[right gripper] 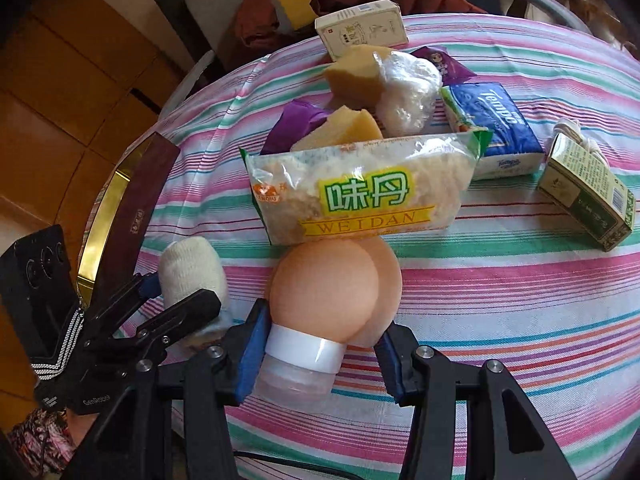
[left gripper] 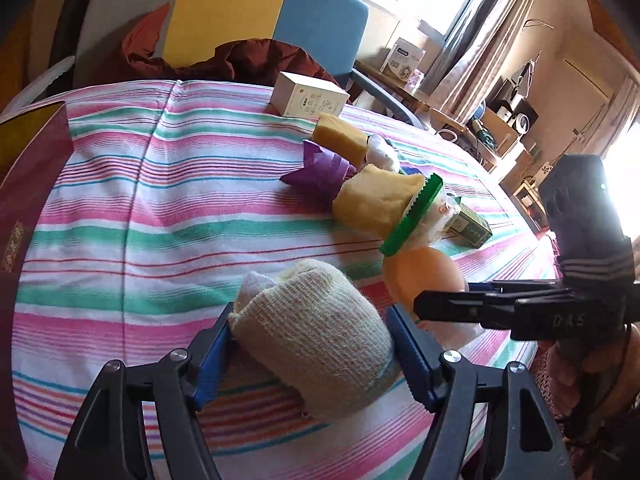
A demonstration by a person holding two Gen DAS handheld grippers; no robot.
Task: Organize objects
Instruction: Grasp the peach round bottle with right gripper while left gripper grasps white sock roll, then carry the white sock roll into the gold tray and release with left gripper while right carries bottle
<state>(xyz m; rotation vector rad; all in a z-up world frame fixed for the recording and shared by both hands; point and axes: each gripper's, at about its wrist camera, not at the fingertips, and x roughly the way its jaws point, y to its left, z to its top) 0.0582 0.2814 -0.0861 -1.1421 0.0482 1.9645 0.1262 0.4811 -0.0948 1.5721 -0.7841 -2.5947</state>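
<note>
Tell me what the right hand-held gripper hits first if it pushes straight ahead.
Probably the Weidan snack packet: it lies right behind the peach bottle that sits between the right hand-held gripper fingers. Depth is uncertain.

A table under a pink, green and white striped cloth (right gripper: pixel 500 280) carries a rolled sock (left gripper: pixel 316 332), a peach bottle (right gripper: pixel 332 284) and a noodle packet (right gripper: pixel 360 196). Farther back lie sponges (right gripper: pixel 352 76), a tissue pack (right gripper: pixel 500 128), a white box (right gripper: pixel 360 28), a green box (right gripper: pixel 588 196) and, at the left edge, a maroon case (right gripper: pixel 136 208).
</note>
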